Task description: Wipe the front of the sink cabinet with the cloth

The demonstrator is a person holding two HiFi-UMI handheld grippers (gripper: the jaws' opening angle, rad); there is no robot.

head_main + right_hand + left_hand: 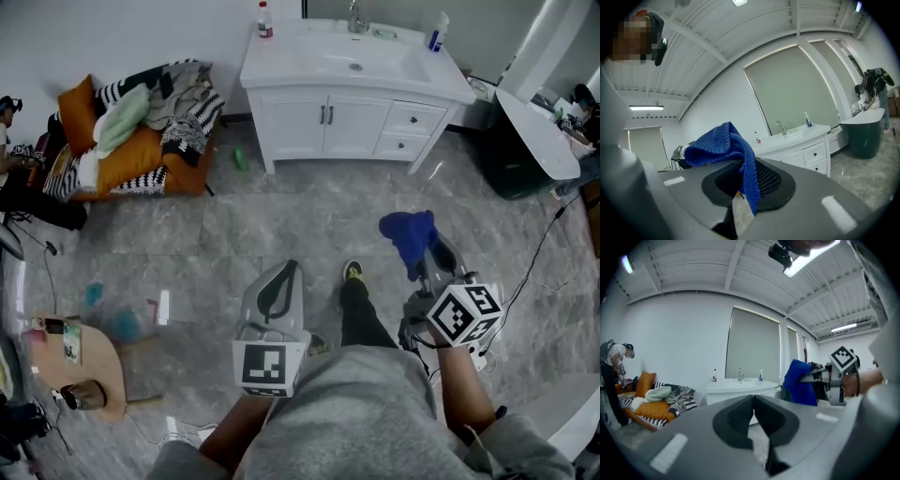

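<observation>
Head view: forearms bent low, left gripper [281, 279] and right gripper [424, 258] point toward the sink cabinet [323, 122], well apart from it. Left gripper view: jaws pressed together, empty. Right gripper view: jaws clamp the blue cloth [723, 146], which drapes over them.

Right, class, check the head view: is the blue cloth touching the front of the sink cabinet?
No, the blue cloth hangs from the right gripper over the floor, well short of the sink cabinet.

place: showroom-like room | sink cabinet [352, 103], couch [131, 131], bathtub [525, 131]
</observation>
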